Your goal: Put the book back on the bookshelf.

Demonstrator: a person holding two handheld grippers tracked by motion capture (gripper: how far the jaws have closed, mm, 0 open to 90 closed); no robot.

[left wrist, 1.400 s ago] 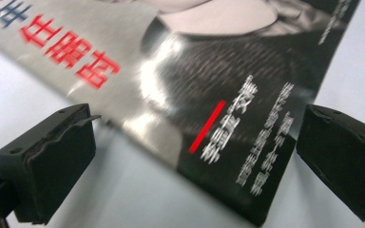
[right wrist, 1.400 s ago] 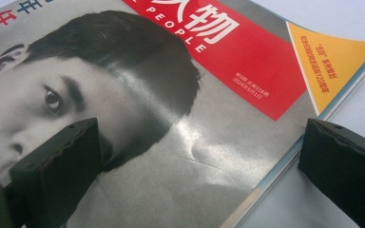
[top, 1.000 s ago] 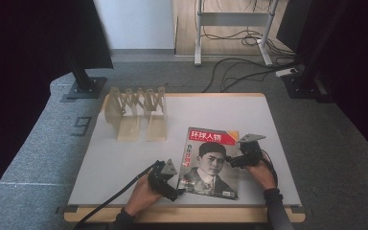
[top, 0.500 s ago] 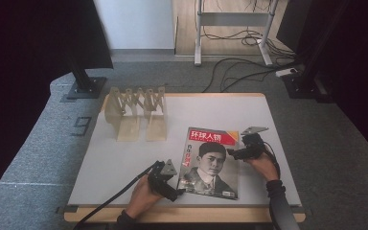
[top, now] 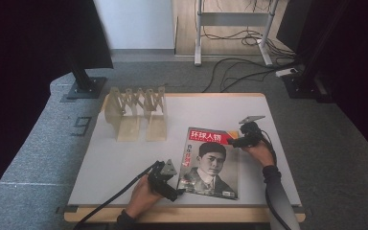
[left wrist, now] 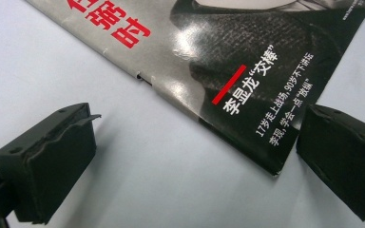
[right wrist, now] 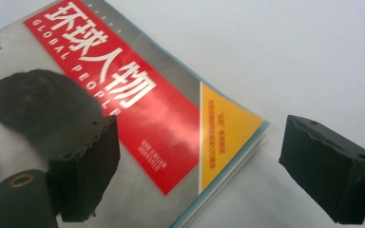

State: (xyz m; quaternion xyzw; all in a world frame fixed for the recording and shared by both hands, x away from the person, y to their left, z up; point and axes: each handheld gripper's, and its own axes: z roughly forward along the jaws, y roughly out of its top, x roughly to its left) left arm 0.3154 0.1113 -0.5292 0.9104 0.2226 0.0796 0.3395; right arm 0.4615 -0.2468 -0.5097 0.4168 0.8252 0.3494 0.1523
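Note:
A magazine [top: 210, 163] with a red title band and a portrait cover lies flat on the white table top [top: 124, 158]. My left gripper [top: 175, 187] rests at the magazine's near left corner. In the left gripper view its jaws [left wrist: 199, 118] stand wide apart, with that corner of the magazine [left wrist: 247, 57] just ahead of them. My right gripper [top: 235, 141] is at the far right corner. Its jaws [right wrist: 202, 130] have just been closing a little and straddle the magazine's [right wrist: 138, 109] yellow corner without pressing on it: one jaw is over the cover, the other over the table.
A wooden accordion-style rack [top: 136, 108] stands at the back left of the table. A black cable [top: 120, 191] trails from my left gripper over the front edge. Stand bases [top: 84, 86] and cables [top: 239, 67] lie on the floor beyond the table.
My right gripper has slid along the magazine's right edge, away from the person, to its far corner. The left gripper and the magazine have not moved.

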